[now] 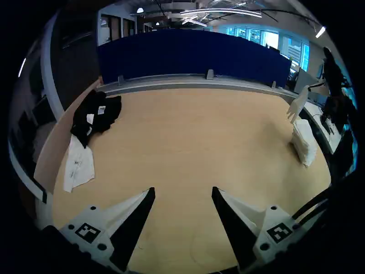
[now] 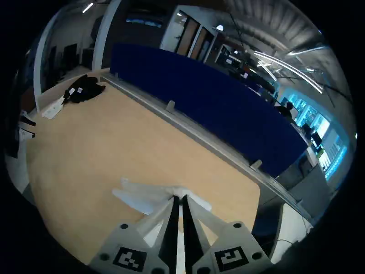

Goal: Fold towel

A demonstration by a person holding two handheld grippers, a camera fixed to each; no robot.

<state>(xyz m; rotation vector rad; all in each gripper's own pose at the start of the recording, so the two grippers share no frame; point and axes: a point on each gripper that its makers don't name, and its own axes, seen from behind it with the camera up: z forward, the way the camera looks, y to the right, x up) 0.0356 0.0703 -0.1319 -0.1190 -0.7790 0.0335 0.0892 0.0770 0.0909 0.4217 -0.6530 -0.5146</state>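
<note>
A white towel (image 2: 139, 195) lies folded on the wooden table (image 2: 91, 146), spreading out to both sides of my right gripper's tips. My right gripper (image 2: 179, 197) is shut, its fingers pinching the towel's near edge. In the left gripper view the same white towel stack (image 1: 305, 144) sits at the table's right edge, with the right gripper (image 1: 295, 109) angled down onto its top. My left gripper (image 1: 183, 189) hangs open over bare tabletop (image 1: 191, 137), nothing between its fingers, well away from the towel.
A black garment (image 1: 96, 114) and a white cloth (image 1: 78, 166) lie at the table's left end, also seen far off as black garment (image 2: 83, 89) and white cloth (image 2: 54, 108). A blue partition (image 1: 191, 55) runs along the far edge. A person (image 1: 335, 96) stands at right.
</note>
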